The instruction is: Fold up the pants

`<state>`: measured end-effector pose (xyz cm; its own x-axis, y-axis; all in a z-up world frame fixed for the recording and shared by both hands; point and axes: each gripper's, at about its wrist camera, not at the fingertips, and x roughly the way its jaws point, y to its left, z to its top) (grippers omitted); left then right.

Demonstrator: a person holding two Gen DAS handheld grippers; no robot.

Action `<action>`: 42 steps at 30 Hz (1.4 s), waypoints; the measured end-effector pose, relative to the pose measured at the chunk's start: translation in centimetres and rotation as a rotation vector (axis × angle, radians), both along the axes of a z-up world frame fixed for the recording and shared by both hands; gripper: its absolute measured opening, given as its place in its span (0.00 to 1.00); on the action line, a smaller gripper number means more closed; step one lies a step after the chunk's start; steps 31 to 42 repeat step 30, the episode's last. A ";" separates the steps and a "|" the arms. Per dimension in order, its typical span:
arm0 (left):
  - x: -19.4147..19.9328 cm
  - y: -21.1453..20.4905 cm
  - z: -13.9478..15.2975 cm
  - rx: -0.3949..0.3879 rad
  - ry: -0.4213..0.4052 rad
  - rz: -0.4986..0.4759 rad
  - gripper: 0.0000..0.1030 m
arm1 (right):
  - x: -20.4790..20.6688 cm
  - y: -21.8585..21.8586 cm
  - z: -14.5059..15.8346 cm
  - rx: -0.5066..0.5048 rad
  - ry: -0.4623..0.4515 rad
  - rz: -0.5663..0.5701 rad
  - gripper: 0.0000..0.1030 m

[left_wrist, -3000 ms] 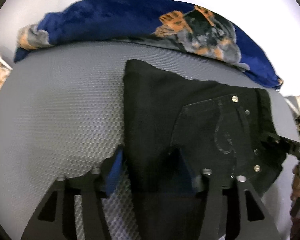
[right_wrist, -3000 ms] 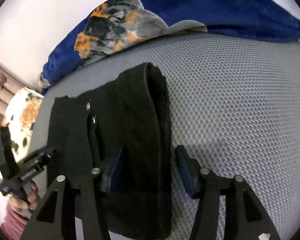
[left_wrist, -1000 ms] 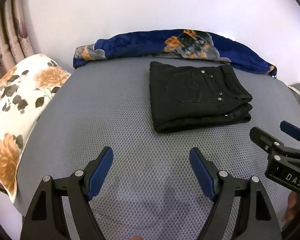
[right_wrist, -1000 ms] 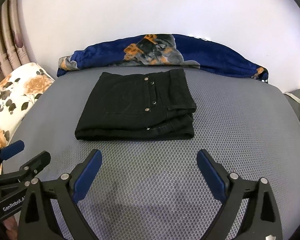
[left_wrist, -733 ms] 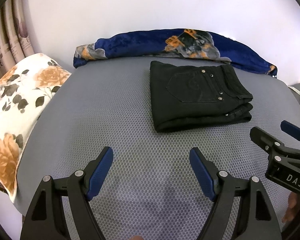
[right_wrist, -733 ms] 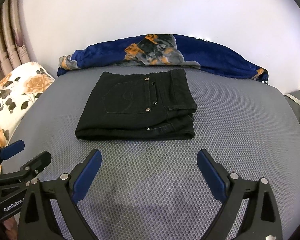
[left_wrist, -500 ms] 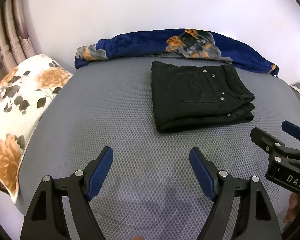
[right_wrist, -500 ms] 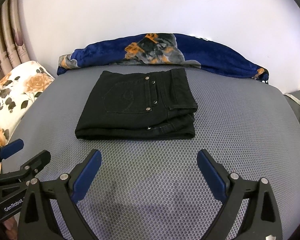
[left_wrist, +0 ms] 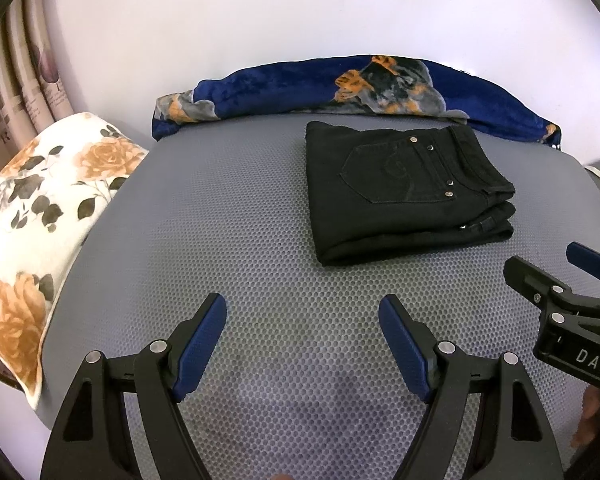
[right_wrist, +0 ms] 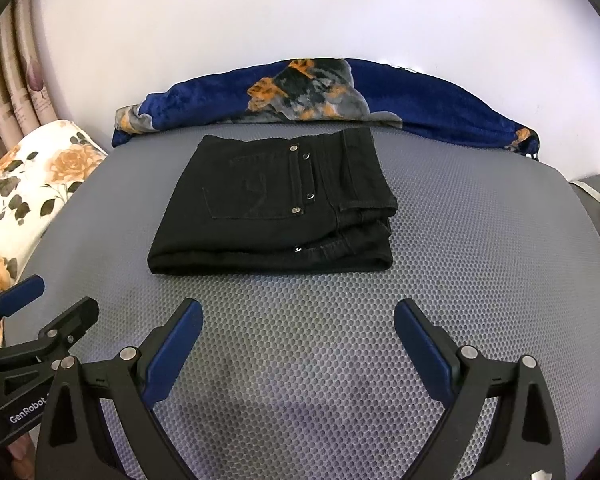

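Note:
Black pants [left_wrist: 404,192] lie folded in a flat stack on the grey mesh bed surface [left_wrist: 228,240], back pocket up; they also show in the right wrist view [right_wrist: 276,208]. My left gripper [left_wrist: 302,312] is open and empty, held back from the near edge of the pants. My right gripper [right_wrist: 298,320] is open and empty, also short of the pants. The right gripper shows at the right edge of the left wrist view [left_wrist: 560,280], and the left gripper at the left edge of the right wrist view [right_wrist: 36,308].
A rolled blue blanket with orange and grey print [left_wrist: 356,92] lies along the back of the bed against the white wall. A floral pillow [left_wrist: 40,216] lies at the left. Curtains [left_wrist: 16,80] hang at the far left.
Three seconds ago both grippers were at the pants, jaws around the fabric. They have let go and drawn back. In the last second nothing has visibly moved.

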<state>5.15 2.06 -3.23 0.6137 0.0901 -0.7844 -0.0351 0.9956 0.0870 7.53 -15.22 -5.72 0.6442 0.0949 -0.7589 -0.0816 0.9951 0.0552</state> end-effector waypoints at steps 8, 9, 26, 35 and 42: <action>0.0 -0.1 -0.2 -0.004 0.002 -0.002 0.77 | 0.1 0.0 -0.4 0.001 0.010 0.000 0.92; -0.1 -0.2 -0.2 -0.005 0.003 -0.003 0.77 | 0.1 0.0 -0.4 0.001 0.012 -0.001 0.92; 0.1 -0.2 -0.7 -0.024 0.017 -0.012 0.77 | 0.4 -0.3 -0.9 0.008 0.031 -0.010 0.92; 0.3 -0.1 -0.7 -0.043 0.029 -0.012 0.77 | 0.4 -0.3 -1.0 0.007 0.034 -0.012 0.92; 0.3 -0.1 -0.7 -0.043 0.029 -0.012 0.77 | 0.4 -0.3 -1.0 0.007 0.034 -0.012 0.92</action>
